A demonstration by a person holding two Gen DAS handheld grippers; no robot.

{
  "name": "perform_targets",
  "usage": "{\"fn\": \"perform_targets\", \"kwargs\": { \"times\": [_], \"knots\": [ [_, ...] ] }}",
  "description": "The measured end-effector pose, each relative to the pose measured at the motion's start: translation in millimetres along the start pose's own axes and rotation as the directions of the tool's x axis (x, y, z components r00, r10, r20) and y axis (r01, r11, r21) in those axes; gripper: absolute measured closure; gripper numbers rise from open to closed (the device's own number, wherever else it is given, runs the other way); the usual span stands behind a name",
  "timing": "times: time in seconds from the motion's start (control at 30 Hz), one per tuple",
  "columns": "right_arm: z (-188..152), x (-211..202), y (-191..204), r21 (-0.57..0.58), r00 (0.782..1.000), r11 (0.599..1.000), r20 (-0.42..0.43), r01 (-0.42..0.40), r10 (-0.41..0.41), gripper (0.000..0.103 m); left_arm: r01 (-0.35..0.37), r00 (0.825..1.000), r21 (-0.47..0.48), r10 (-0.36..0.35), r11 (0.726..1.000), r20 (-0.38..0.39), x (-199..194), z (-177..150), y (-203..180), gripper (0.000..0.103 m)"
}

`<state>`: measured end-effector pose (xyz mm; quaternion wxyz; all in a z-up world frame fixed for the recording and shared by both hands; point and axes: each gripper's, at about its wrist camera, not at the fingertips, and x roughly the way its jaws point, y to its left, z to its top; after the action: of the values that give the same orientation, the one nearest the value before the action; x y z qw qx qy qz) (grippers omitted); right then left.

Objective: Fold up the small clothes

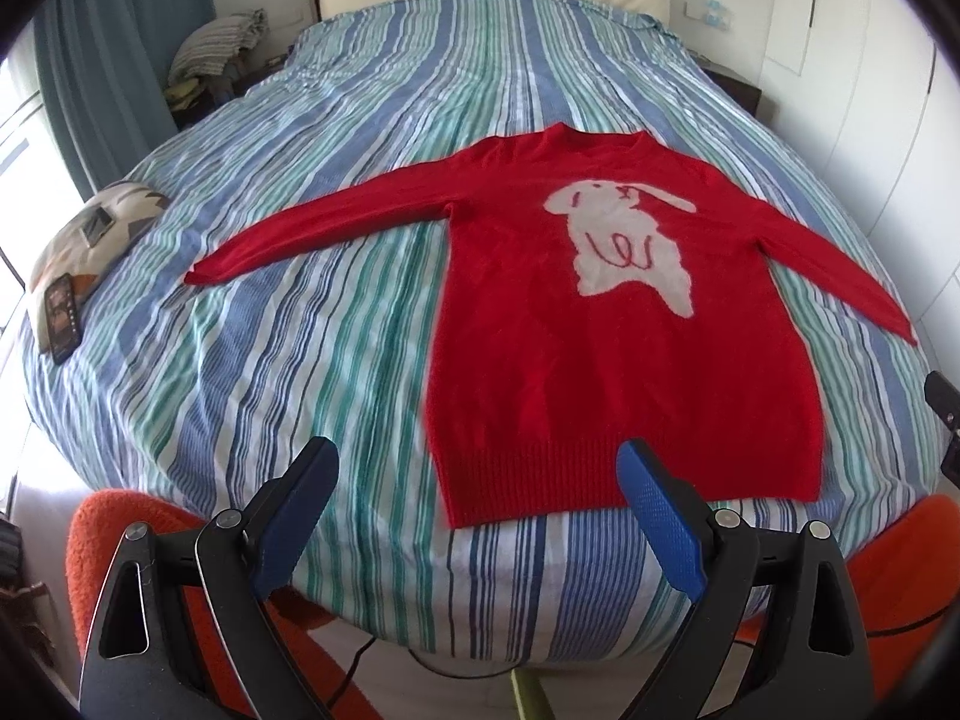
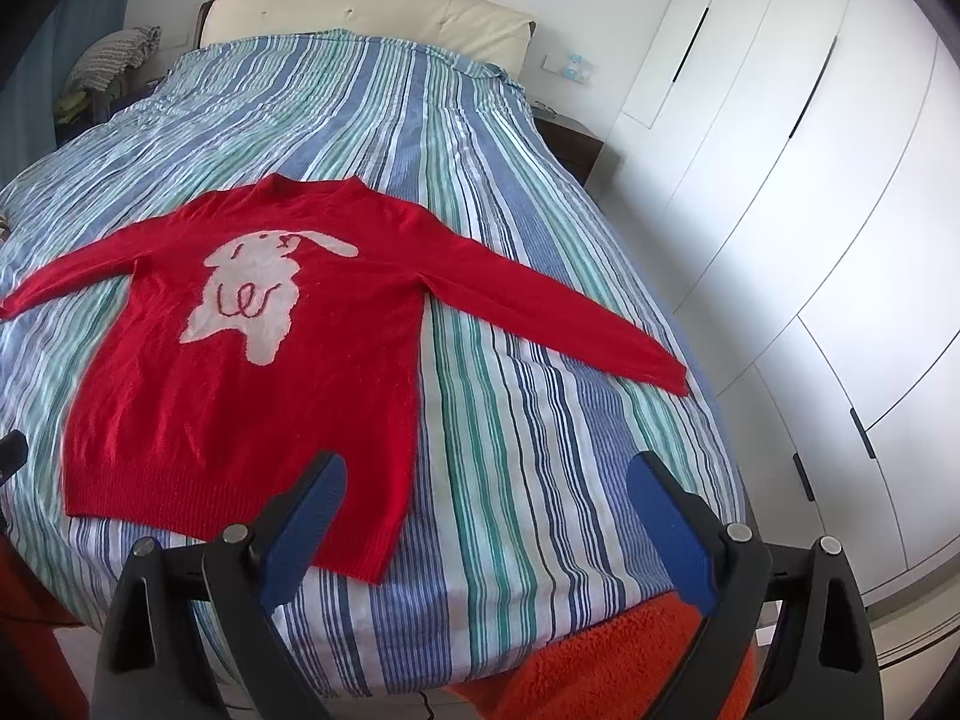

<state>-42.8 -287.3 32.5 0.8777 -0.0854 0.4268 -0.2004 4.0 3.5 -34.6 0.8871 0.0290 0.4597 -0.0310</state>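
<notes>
A small red sweater (image 1: pixel 612 360) with a white dog figure lies flat and face up on the striped bed, both sleeves spread out. It also shows in the right wrist view (image 2: pixel 252 408). My left gripper (image 1: pixel 480 462) is open and empty, above the foot of the bed near the sweater's lower left hem corner. My right gripper (image 2: pixel 486 474) is open and empty, above the bed just right of the sweater's lower right hem corner.
The striped bed cover (image 1: pixel 300 330) hangs over the foot edge. A patterned cushion (image 1: pixel 96 240) with a phone (image 1: pixel 63 318) lies at the bed's left edge. White wardrobe doors (image 2: pixel 810 240) stand to the right. An orange fuzzy fabric (image 2: pixel 600 660) lies below the foot of the bed.
</notes>
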Motion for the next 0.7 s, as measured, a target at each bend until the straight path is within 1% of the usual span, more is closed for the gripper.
{"fn": "perform_targets", "kwargs": {
  "times": [0.1, 0.17, 0.23, 0.3, 0.47, 0.7],
  "knots": [
    [-2.4, -1.6, 1.7, 0.012, 1.0, 0.999, 0.002, -0.031, 0.031, 0.009, -0.018, 1.0, 0.002, 0.018, 1.0, -0.001, 0.0, -2.6, 0.2, 0.007],
    [-4.9, -1.5, 2.7, 0.028, 0.997, 0.996, 0.002, -0.083, 0.083, 0.009, -0.031, 1.0, 0.007, 0.031, 0.999, -0.003, 1.1, -3.4, 0.1, 0.007],
    [-9.1, 0.9, 6.2, 0.039, 0.987, 0.987, -0.01, -0.158, 0.159, 0.009, -0.043, 0.999, 0.008, 0.043, 0.999, -0.007, 3.0, -4.4, 0.5, 0.007],
    [-13.9, 3.5, 13.1, 0.032, 0.982, 0.982, -0.023, -0.184, 0.185, 0.009, -0.045, 0.999, 0.008, 0.045, 0.999, -0.013, 4.7, -5.3, 2.0, 0.007],
    [-22.3, 6.1, 22.8, 0.021, 0.977, 0.978, -0.044, -0.208, 0.209, 0.009, -0.046, 0.999, 0.011, 0.047, 0.999, -0.016, 6.1, -6.6, 3.6, 0.007],
    [-21.8, 8.1, 27.9, 0.005, 0.976, 0.977, -0.049, -0.213, 0.213, 0.009, -0.056, 0.998, 0.008, 0.056, 0.998, -0.014, 6.9, -5.9, 5.4, 0.007]
  ]
}}
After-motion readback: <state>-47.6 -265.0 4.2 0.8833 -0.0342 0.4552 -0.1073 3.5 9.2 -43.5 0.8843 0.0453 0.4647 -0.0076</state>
